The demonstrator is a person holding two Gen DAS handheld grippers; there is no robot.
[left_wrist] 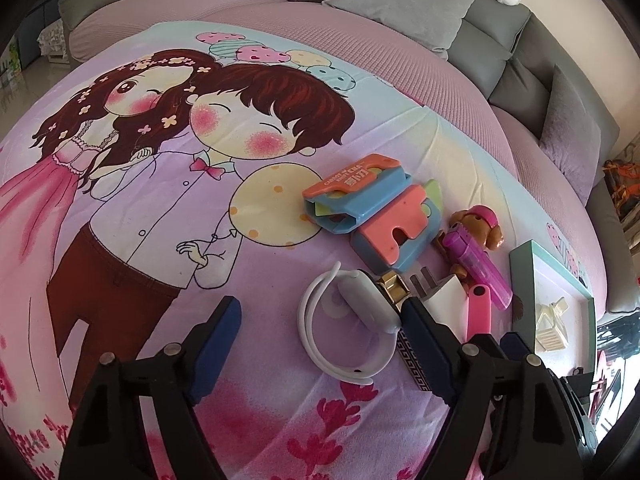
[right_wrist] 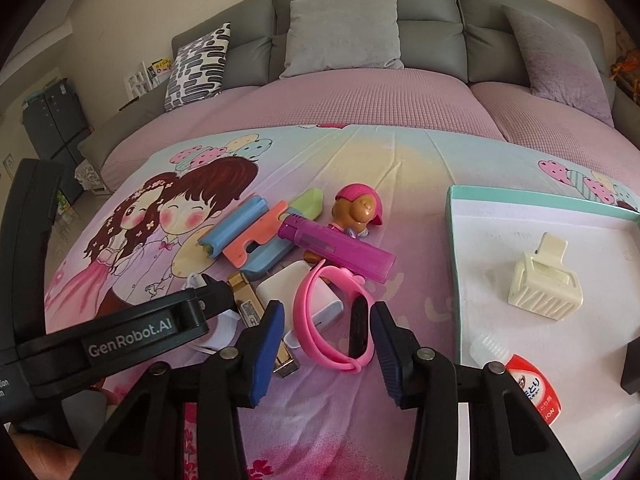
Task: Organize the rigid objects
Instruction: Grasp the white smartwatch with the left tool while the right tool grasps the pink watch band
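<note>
Between the right tool's unclenched pads, low in the frame, the pink wristband is framed; light, springy, best pinched across its stiff black module.

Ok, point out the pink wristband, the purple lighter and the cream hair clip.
pink wristband (right_wrist: 310, 300), right wrist view, on the left side of its strap.
purple lighter (right_wrist: 340, 252), right wrist view, middle of its body.
cream hair clip (right_wrist: 544, 280), right wrist view, on its ribbed body.
</note>
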